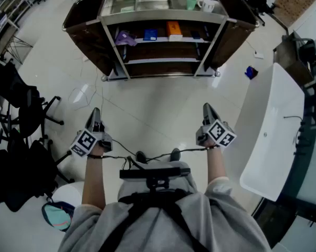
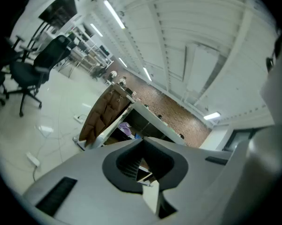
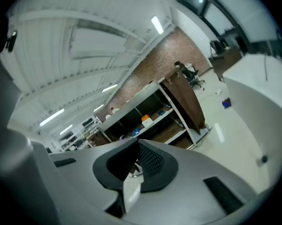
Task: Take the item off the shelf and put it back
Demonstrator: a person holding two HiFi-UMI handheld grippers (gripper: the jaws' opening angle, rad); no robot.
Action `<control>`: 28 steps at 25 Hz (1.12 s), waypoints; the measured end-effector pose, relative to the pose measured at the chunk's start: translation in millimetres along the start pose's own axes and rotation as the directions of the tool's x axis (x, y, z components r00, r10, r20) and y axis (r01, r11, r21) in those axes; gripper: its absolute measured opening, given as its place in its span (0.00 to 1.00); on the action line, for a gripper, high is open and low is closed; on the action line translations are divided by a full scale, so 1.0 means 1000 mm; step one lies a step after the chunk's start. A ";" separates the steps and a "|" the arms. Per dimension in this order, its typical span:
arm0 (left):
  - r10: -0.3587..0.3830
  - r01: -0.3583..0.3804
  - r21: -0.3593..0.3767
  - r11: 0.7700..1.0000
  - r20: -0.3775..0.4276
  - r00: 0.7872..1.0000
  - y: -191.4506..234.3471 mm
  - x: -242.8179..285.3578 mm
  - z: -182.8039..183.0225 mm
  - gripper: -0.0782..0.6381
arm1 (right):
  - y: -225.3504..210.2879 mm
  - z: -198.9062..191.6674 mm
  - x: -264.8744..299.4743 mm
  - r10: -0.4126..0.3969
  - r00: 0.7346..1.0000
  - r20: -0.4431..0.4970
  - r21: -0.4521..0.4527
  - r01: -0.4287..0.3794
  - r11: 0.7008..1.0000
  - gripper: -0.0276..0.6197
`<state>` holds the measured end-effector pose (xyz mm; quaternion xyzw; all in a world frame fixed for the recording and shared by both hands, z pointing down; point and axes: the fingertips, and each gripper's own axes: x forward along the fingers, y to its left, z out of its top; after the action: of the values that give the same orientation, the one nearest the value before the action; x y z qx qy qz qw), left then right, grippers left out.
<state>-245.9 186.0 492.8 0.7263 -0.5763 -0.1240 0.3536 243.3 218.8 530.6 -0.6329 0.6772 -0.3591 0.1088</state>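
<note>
The dark shelf unit (image 1: 163, 46) stands across the floor ahead of me. Its middle shelf carries a purple item (image 1: 125, 37), a blue box (image 1: 150, 34) and an orange box (image 1: 174, 29). A green cup (image 1: 191, 2) and a white mug (image 1: 207, 5) sit on top. My left gripper (image 1: 96, 111) and right gripper (image 1: 207, 107) are held out side by side, well short of the shelf, both shut and empty. In the left gripper view the jaws (image 2: 144, 142) meet below the purple item (image 2: 125, 125). In the right gripper view the jaws (image 3: 138, 139) meet below the orange box (image 3: 146, 121).
Black office chairs (image 1: 21, 109) stand at the left. A long white table (image 1: 273, 130) runs along the right. A small blue object (image 1: 251, 72) lies on the floor by the shelf's right end, and a cable (image 1: 82, 93) near its left front corner.
</note>
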 end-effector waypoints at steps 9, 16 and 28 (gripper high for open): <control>0.054 -0.025 0.639 0.769 -0.026 0.998 -0.045 0.013 -0.002 0.12 | 0.060 -0.014 0.012 -0.090 0.994 -0.058 -0.627 0.034 0.779 0.06; 0.032 0.006 0.659 0.752 -0.045 0.998 -0.040 0.013 -0.001 0.12 | 0.083 -0.032 0.017 -0.066 0.993 -0.095 -0.642 -0.011 0.767 0.06; -0.064 0.122 0.688 0.716 -0.110 0.992 -0.017 0.020 0.028 0.12 | 0.148 -0.079 0.038 -0.012 0.996 -0.087 -0.601 -0.043 0.798 0.06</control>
<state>-243.3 158.0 465.6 0.8381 -0.5292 0.1109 0.0721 73.6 202.0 506.7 -0.6130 0.7654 -0.1517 -0.1243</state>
